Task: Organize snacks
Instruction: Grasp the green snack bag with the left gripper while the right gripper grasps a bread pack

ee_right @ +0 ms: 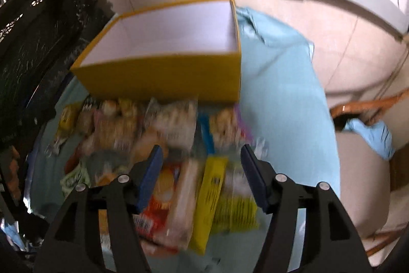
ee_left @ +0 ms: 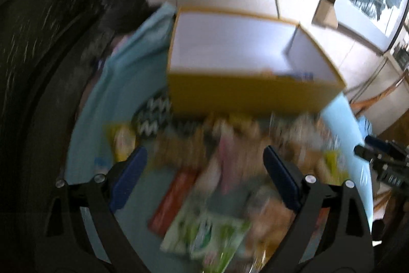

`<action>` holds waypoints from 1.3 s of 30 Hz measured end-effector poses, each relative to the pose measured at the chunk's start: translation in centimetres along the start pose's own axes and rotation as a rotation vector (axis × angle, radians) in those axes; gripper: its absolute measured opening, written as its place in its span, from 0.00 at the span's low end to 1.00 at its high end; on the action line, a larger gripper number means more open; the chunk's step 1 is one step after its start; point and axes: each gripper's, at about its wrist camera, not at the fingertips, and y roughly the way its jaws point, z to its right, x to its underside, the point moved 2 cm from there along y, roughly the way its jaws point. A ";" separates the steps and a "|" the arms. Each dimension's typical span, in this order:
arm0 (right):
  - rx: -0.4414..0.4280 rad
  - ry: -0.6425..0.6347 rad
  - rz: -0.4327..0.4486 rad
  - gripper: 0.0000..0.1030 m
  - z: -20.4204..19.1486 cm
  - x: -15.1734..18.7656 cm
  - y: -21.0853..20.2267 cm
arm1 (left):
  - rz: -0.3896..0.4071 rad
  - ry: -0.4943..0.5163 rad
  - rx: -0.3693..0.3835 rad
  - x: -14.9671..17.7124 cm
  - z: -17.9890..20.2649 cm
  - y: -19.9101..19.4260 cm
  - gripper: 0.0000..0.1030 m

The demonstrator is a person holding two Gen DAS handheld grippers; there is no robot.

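Observation:
A yellow box (ee_left: pixel 253 96) with a white inside stands open on a light blue cloth (ee_left: pixel 122 83); the right wrist view shows the box (ee_right: pixel 163 78) too. In front of it lies a blurred heap of snack packets (ee_left: pixel 230 145). My left gripper (ee_left: pixel 204 157) hangs open above them, over a red packet (ee_left: pixel 173 201) and a green and white packet (ee_left: pixel 204 234), holding nothing. My right gripper (ee_right: pixel 200 152) is open above a red and orange packet (ee_right: pixel 158 198), a pale packet (ee_right: pixel 182 201) and a yellow packet (ee_right: pixel 209 198), its pads apart from them.
A dark carved piece of furniture (ee_right: pixel 38 30) stands at the left. Pale tiled floor (ee_right: pixel 332 47) lies beyond the cloth's right edge, with a wooden chair frame (ee_right: pixel 368 104) and a blue cloth (ee_right: pixel 375 137) on it. The right gripper's black body (ee_left: pixel 383 157) shows at the right.

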 end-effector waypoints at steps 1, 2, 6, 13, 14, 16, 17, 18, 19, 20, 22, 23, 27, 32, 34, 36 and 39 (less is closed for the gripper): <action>-0.004 0.006 -0.010 0.62 -0.1 0.6 -0.1 | -0.023 -0.004 -0.011 1.4 -0.2 0.0 0.91; -0.007 0.013 -0.021 0.62 -0.3 1.3 -0.2 | -0.038 -0.006 -0.017 2.4 -0.4 0.1 0.91; -0.016 0.001 -0.034 0.62 -1.3 2.8 -0.9 | -0.100 -0.003 -0.031 6.0 -0.9 0.6 0.91; -0.029 0.004 -0.042 0.62 -1.8 4.8 -2.2 | -0.133 0.078 -0.001 9.7 -0.9 0.7 0.91; -0.029 0.007 -0.047 0.62 -1.8 5.1 -2.4 | -0.139 0.091 0.005 10.1 -0.7 0.8 0.91; -0.035 0.018 -0.052 0.62 -1.7 5.8 -2.7 | -0.153 0.118 0.024 10.7 -0.3 1.4 0.90; -0.037 0.021 -0.055 0.62 -1.7 5.9 -2.7 | -0.158 0.134 0.030 10.8 -0.1 1.7 0.90; -0.038 0.025 -0.058 0.62 -1.7 6.1 -2.9 | -0.162 0.155 0.031 11.0 0.1 2.1 0.90; -0.037 0.028 -0.059 0.62 -1.7 6.3 -3.0 | -0.169 0.180 0.028 11.2 0.5 2.8 0.90; -0.036 0.029 -0.060 0.62 -1.7 6.5 -3.1 | -0.180 0.189 0.027 11.3 0.6 3.4 0.90; -0.027 0.029 -0.062 0.62 -1.6 6.8 -3.5 | -0.210 0.195 0.025 11.5 0.8 5.1 0.89; -0.025 0.029 -0.062 0.62 -1.5 6.9 -3.7 | -0.224 0.190 0.026 11.5 0.8 5.8 0.84; -0.012 0.025 -0.071 0.62 -1.3 7.4 -4.0 | -0.194 0.186 0.014 10.8 1.1 6.0 0.55; -0.016 0.026 -0.093 0.62 -1.2 7.6 -3.4 | -0.193 0.182 0.038 10.3 0.5 4.3 0.30; -0.026 0.027 -0.099 0.62 -1.4 7.4 -3.1 | -0.193 0.148 0.045 10.2 -0.2 3.6 0.27; -0.042 0.020 -0.104 0.62 -1.9 7.2 -2.9 | -0.191 0.121 0.051 10.2 -0.7 3.1 0.26; -0.103 -0.027 -0.110 0.62 -3.8 7.0 -2.9 | -0.176 0.091 0.062 10.2 -1.0 1.8 0.26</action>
